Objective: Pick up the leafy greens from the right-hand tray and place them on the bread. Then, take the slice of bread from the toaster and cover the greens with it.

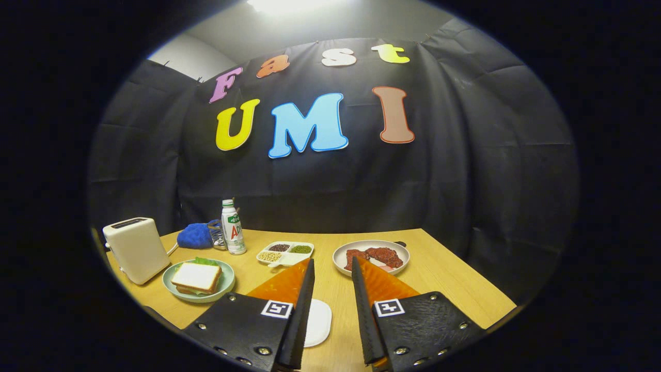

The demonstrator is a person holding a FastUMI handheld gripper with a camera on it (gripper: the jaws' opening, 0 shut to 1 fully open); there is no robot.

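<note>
On the green plate [170,287] beside the toaster [135,249], a bread slice [197,276] is lying over leafy greens [206,262], whose edge is peeking out behind it; more bread is showing beneath. That stack fits the wanted result. Gripper [332,268] is hovering with fingers parted, gripping nothing, above a white tray [317,323]; the plate is sitting well off to its left, likely clear of the stack.

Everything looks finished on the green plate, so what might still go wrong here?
The top slice of bread sits slightly askew over the greens, so a knock could slide it off the green plate. The open gripper hangs empty above a white tray and could clip it when lowered.
</note>
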